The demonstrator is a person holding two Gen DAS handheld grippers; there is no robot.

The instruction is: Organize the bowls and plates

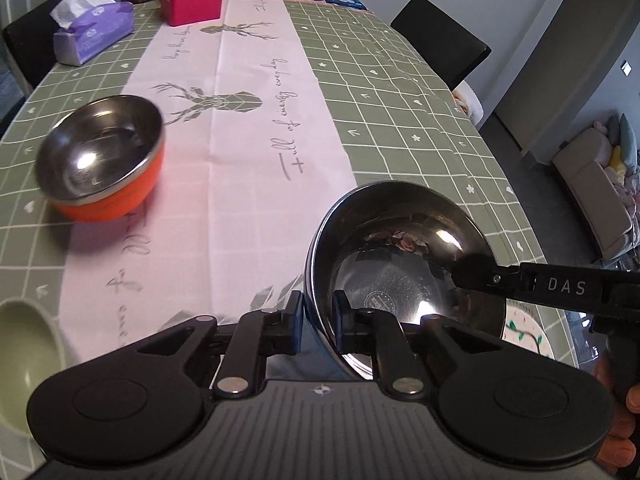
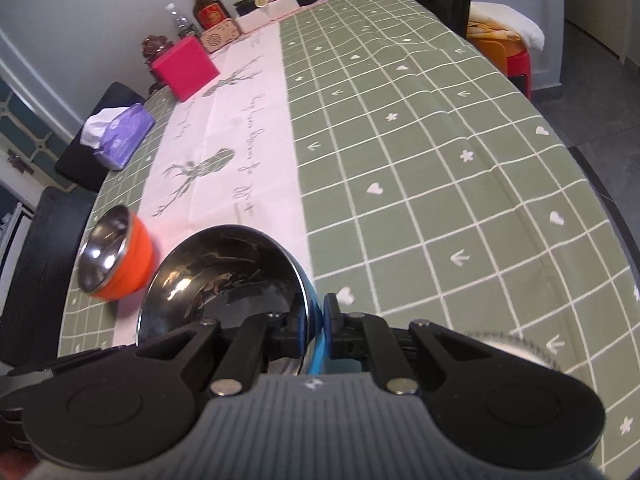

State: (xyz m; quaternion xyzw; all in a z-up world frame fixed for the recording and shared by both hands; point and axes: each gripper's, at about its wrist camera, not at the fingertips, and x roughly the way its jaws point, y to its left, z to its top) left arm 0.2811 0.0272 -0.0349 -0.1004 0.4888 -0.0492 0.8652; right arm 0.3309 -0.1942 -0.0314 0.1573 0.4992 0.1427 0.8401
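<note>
I have the blue bowl (image 1: 404, 264) by its rim from both sides. My left gripper (image 1: 318, 320) pinches the near wall, one pad inside the steel, one outside. My right gripper (image 2: 316, 322) is clamped on the opposite rim, and in the left view it reaches in from 3 o'clock. The bowl sits tilted in that double hold, mouth turned toward the table's far end; whether its foot touches the cloth (image 1: 400, 92) I cannot tell.

The orange bowl (image 1: 108, 156) stands upright at 10 o'clock from the blue one, well apart, on the edge of the pale runner (image 1: 240, 140). A green dish (image 1: 20, 344) shows at the left view's 8 o'clock edge.

My guess at the step: carrying the blue bowl across to nest with the orange one. The next move calls for both hands travelling together toward 10 o'clock, levelling the bowl, centring it over the orange rim, and one gripper letting go before it is lowered in.
</note>
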